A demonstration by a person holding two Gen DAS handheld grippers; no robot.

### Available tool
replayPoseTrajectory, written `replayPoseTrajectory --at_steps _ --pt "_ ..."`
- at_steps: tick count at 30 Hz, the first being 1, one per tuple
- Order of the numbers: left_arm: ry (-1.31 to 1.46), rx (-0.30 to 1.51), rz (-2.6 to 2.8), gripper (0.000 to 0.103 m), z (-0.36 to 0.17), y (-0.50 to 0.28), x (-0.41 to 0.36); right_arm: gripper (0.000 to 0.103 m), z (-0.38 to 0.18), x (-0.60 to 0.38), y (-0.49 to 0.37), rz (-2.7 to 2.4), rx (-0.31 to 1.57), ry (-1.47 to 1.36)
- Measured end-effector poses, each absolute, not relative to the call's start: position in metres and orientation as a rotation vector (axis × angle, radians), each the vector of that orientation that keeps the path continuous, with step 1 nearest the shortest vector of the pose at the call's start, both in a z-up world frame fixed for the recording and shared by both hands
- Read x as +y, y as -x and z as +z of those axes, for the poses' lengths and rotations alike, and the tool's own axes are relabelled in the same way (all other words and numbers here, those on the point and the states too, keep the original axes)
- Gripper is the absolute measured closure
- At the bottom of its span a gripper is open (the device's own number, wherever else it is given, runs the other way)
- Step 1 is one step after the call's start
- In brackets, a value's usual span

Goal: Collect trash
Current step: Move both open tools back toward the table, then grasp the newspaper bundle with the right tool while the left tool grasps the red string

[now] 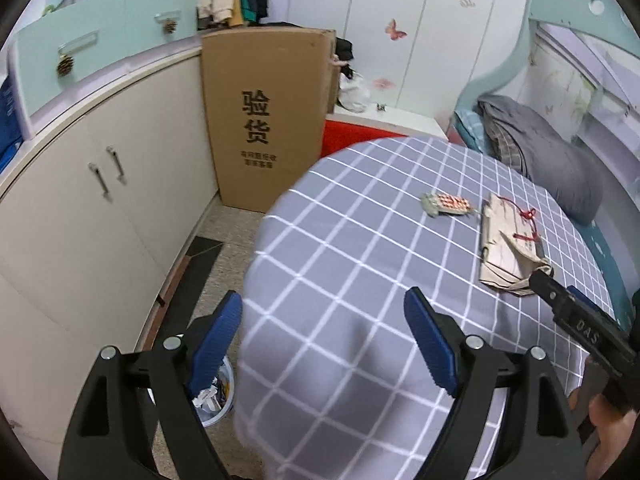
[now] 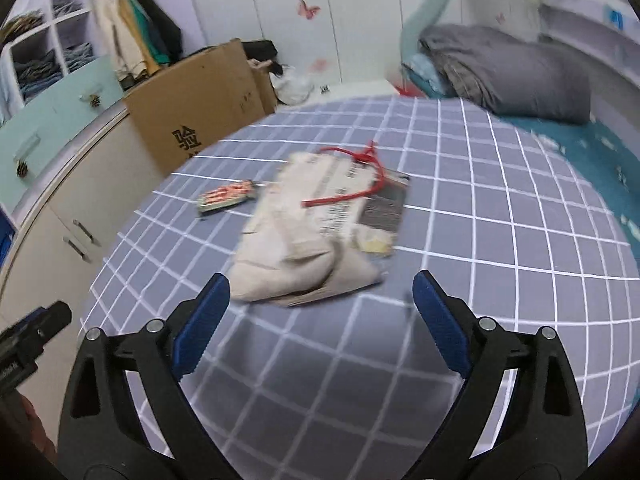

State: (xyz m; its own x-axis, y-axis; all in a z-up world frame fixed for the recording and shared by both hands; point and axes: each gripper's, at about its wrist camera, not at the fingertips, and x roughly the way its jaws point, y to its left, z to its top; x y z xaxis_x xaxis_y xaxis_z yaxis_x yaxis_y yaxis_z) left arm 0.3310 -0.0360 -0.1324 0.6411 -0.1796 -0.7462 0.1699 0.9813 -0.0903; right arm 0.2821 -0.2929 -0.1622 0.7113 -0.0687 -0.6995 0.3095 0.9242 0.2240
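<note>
We judge the main risk to be a poor grip on the flattened beige paper bag with red cord handles [image 2: 320, 224]. It lies flat and crumpled on the grey bed sheet with a white grid [image 2: 500, 240], so the right tool [image 2: 322, 324] could pinch sheet along with paper, or catch only a loose flap that tears or slips. The right-wrist view is blurred, so we cannot tell how the folds lie. The small red-and-white patterned wrapper [image 1: 448, 204] sits just beside the bag's far end and could be nudged aside or forgotten. The white waste bin on the floor [image 1: 218, 396] sits low by the bed edge, so a dropped piece could land on the floor instead.

The right tool's blue pads stand wide apart, hold nothing and hover just short of the bag's near edge. The left tool [image 1: 324, 346] is likewise spread wide and empty, poised over the bed's corner with the bin below.
</note>
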Motion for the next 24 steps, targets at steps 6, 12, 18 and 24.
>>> replayPoseTrajectory --at_steps 6,12,18,24 --pt "-0.008 0.873 -0.212 0.022 -0.138 -0.339 -0.062 0.024 -0.171 -0.318 -0.289 -0.131 0.800 -0.384" --pt "-0.041 0.862 -0.242 0.022 -0.132 -0.346 -0.093 0.026 -0.170 -0.331 -0.279 -0.086 0.796 -0.396" --pt "-0.091 0.826 -0.345 0.022 -0.118 -0.349 -0.151 0.021 -0.161 -0.363 -0.257 -0.038 0.732 -0.478" --pt "-0.138 0.825 -0.429 0.022 -0.112 -0.362 -0.218 0.021 -0.163 -0.420 -0.251 -0.183 0.681 -0.522"
